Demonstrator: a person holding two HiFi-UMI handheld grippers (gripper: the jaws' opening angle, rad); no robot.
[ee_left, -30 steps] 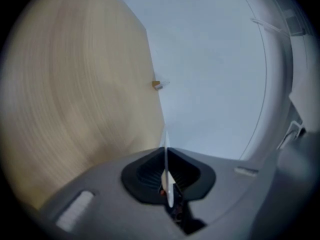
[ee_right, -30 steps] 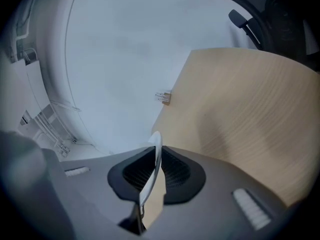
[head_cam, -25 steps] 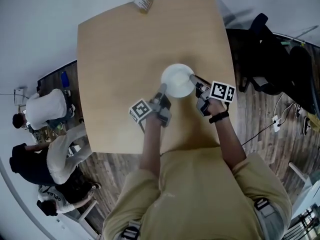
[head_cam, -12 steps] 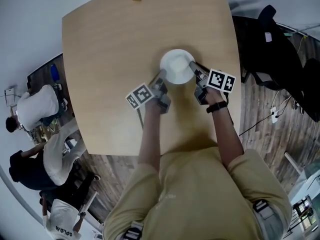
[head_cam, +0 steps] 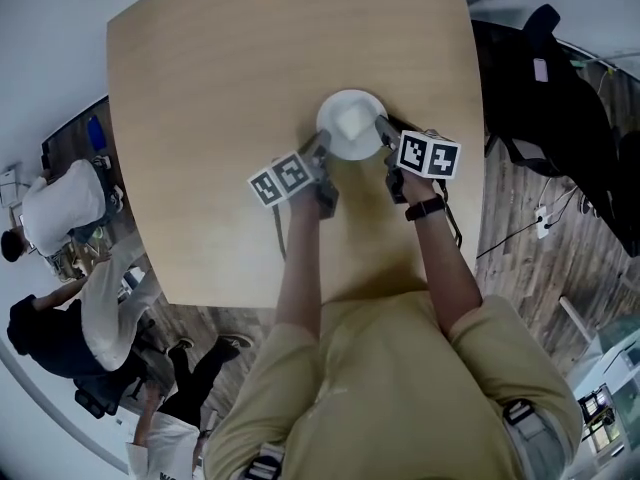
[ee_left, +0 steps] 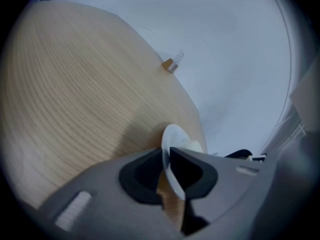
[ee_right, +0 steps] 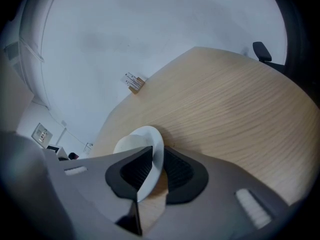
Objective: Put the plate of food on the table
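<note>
A white plate [head_cam: 352, 125] with pale food is sitting flat near the middle of the wooden counter [head_cam: 200, 88]. The left gripper [head_cam: 320, 150] is opening its jaws, pads touching the plate's left rim. The right gripper [head_cam: 382, 126] is opening its jaws, now loose around the right rim.

Table [head_cam: 220, 88]: pale wood-grain top, smooth, matt. Plate [head_cam: 345, 118]: white, smooth, faint sheen; ceramic or plastic, can't tell. Floor [head_cam: 510, 268]: dark wood planks, dull finish. Person's shirt [head_cam: 400, 388]: khaki cloth, matt, soft creases. Small tag [ee_right: 134, 83] on table: looks like paper and card.
</note>
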